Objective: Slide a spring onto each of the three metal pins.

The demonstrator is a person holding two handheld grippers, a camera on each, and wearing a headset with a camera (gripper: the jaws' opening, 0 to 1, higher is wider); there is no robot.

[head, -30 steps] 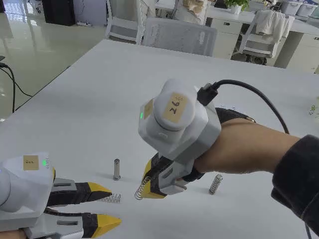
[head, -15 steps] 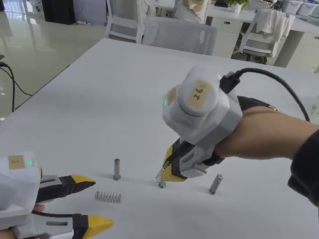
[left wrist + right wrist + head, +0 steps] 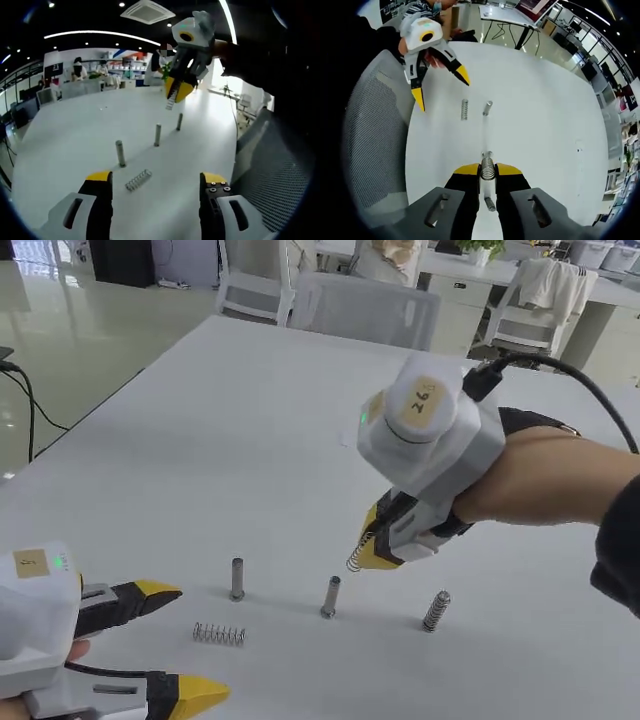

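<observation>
Gripping a spring [image 3: 488, 170], right claw [image 3: 367, 558] near middle pin [image 3: 330, 597], left claw [image 3: 157, 177] released, sprung pin [image 3: 434, 610] in head view

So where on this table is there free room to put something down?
The table's far half, from the three metal pins back to the mesh chair, is bare. Crowded nearer: those pins, a loose spring, the open left gripper, and the right gripper holding a spring.
</observation>
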